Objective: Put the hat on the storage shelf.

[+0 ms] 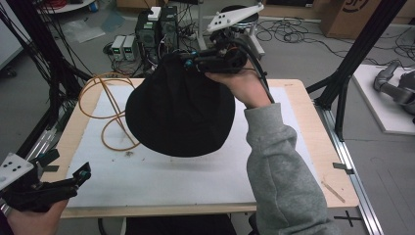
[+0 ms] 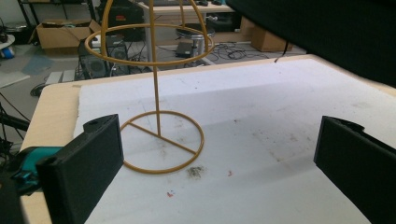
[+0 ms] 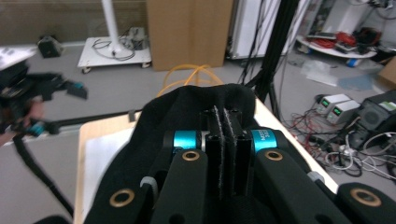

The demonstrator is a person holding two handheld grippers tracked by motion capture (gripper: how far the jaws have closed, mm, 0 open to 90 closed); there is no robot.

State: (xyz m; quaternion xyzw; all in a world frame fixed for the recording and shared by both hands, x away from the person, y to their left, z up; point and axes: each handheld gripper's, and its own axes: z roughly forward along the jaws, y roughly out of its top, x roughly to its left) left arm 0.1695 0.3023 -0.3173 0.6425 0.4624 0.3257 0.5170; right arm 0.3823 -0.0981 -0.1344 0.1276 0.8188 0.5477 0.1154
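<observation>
Listing items from left to right across the table (image 1: 293,161).

Left gripper (image 1: 80,177): held low at the near left corner, over the white mat (image 1: 195,181). Jaws stand wide apart with nothing between them, as the left gripper view confirms.

Wire stand (image 1: 110,110): yellow, thin-rodded, on the left part of the mat. A round base ring rests on the mat, a single upright rod rises from it, and a wider ring and arched hoops sit at the top. Bare, nothing on it. Judged light and easily tipped.

Hat (image 1: 178,112): black, soft cloth, with a brim. Hanging in the air above the middle of the mat, just right of the stand and clear of the surface. Judged light and limp; it droops from its one held point and would fold or swing if moved quickly. Best taken at the brim edge, where the cloth is thin enough to pinch.

Right gripper (image 1: 188,61): raised at the far side of the table, jaws closed tight on a fold of the hat's edge; the right gripper view shows the cloth pinched between them.
</observation>
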